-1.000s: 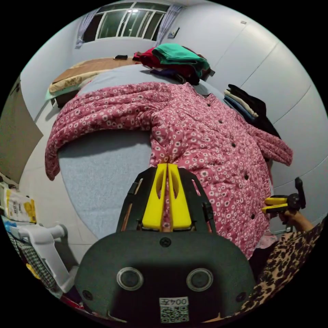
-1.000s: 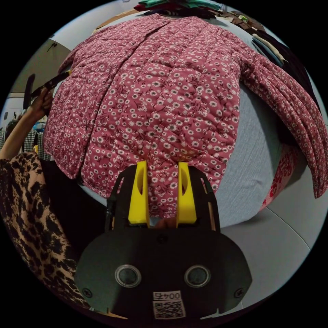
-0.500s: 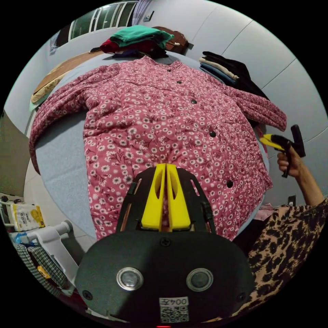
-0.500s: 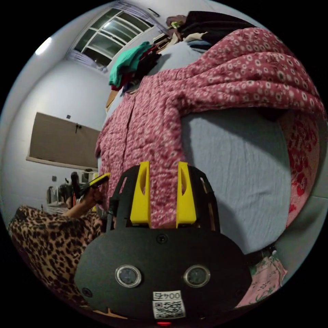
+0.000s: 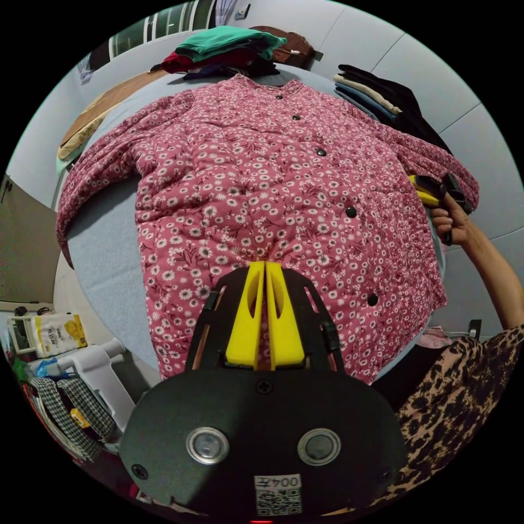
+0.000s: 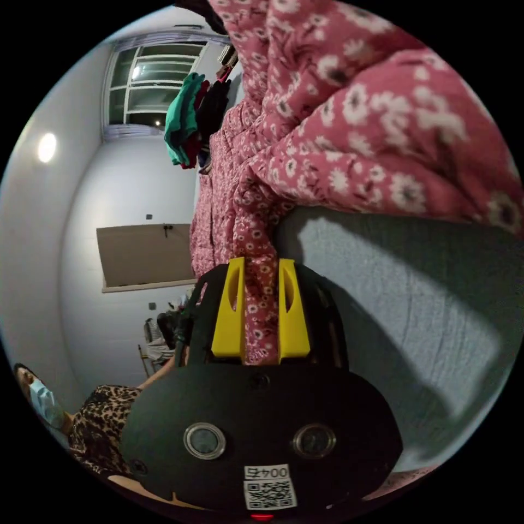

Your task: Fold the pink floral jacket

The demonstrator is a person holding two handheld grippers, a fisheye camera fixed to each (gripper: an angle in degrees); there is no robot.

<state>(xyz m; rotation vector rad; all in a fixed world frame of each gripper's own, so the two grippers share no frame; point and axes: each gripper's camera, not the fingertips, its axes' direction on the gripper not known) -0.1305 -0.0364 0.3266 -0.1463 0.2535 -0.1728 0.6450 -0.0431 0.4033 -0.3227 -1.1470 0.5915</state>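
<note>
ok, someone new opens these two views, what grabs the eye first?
The pink floral jacket, spread buttoned-side up across the grey-blue bed, dominates the left gripper view. The left tongs sit shut on its hem, yellow against the pink. In the right gripper view, the right tongs have a fold of the jacket between their jaws, and a green garment tops a pile behind.

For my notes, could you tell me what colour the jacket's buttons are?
The buttons on the pink floral jacket are black, clearest in the left gripper view.
</note>
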